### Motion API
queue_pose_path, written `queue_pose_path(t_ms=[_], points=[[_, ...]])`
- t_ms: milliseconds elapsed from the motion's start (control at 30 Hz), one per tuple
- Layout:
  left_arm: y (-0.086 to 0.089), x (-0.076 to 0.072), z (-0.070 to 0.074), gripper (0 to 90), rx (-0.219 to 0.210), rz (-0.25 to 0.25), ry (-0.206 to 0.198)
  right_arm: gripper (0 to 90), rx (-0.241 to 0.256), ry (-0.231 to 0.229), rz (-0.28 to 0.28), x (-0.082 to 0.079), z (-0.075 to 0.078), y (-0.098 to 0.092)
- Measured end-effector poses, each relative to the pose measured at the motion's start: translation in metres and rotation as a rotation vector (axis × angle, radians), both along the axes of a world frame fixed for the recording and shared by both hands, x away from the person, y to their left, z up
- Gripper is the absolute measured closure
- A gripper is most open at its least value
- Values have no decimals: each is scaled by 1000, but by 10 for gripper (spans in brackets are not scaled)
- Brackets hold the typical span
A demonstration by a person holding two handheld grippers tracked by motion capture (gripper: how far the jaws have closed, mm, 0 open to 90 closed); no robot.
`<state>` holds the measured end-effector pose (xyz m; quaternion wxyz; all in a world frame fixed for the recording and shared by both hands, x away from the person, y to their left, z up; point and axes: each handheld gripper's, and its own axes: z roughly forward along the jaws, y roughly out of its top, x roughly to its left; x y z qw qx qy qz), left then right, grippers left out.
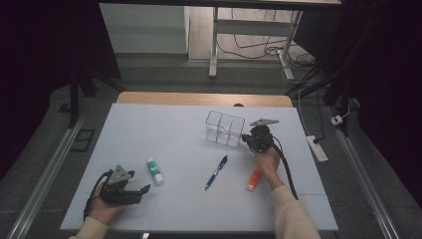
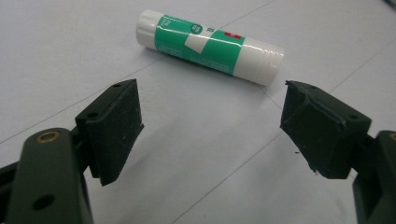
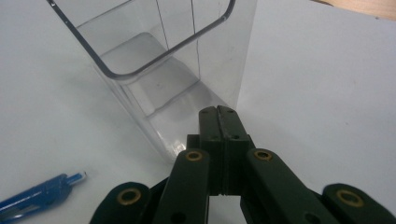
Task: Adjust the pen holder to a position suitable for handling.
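On the pale blue mat that covers the table, the left gripper rests low near the person's edge, held in the left hand, its jaws spread wide apart with nothing between them. In the left gripper view those two black pads frame bare mat, and just beyond them lies a glue stick, white with a green label, on its side and clear of both pads. From above, the glue stick lies just beside the left gripper, toward the middle of the mat. The right gripper sits farther out, held by the right hand, with its jaws pressed flat together and empty; their tips meet the near wall of a clear plastic organizer down by its base, though whether they actually touch the plastic or stop just short is hard to judge through the transparent wall. The organizer stands upright, divided into compartments that look empty. A blue pen lies on the mat between the two grippers, nearer the right one, and its tip end shows at the lower left of the right gripper view as well. An orange marker lies just beside the right forearm, partly hidden by the hand.
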<state>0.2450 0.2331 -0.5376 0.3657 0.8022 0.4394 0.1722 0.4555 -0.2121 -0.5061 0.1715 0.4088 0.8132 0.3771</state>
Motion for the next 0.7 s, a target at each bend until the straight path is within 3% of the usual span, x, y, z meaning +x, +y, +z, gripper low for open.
queue_pose_path(t_ms=[533, 700], points=[[1, -1, 0, 205, -1, 2, 1, 893, -7, 2, -4, 7, 4, 11], [1, 0, 0, 205, -3, 2, 2, 893, 0, 2, -5, 13, 5, 22]])
